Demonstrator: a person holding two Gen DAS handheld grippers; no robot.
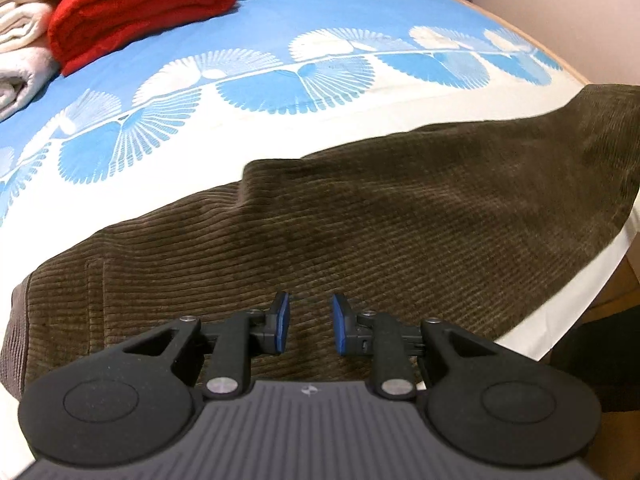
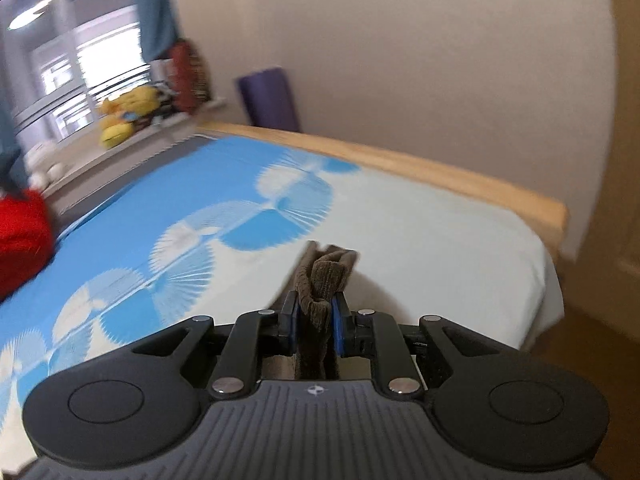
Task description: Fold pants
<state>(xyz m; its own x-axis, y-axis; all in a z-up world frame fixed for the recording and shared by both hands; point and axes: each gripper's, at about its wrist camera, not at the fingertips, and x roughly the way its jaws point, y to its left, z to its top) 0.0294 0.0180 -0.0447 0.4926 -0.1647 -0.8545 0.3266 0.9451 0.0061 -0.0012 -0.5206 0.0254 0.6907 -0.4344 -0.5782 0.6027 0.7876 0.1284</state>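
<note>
Brown corduroy pants (image 1: 400, 220) lie spread across the white part of the bed cover in the left wrist view, the waistband end at lower left. My left gripper (image 1: 308, 304) hovers over them near the waist. Its blue pads stand a little apart, and only the flat cloth below shows between them. In the right wrist view my right gripper (image 2: 316, 304) is shut on a bunched fold of the pants (image 2: 328, 276), which sticks up past the pads, lifted above the bed. That view is blurred by motion.
The blue and white bed cover (image 1: 240, 12) carries a folded red blanket (image 1: 140, 8) and white towels (image 1: 20, 48) at the far left. A wooden bed frame (image 2: 400, 160) runs along the far side, with a purple roll (image 2: 268, 100) by the wall and a cluttered windowsill (image 2: 124, 116).
</note>
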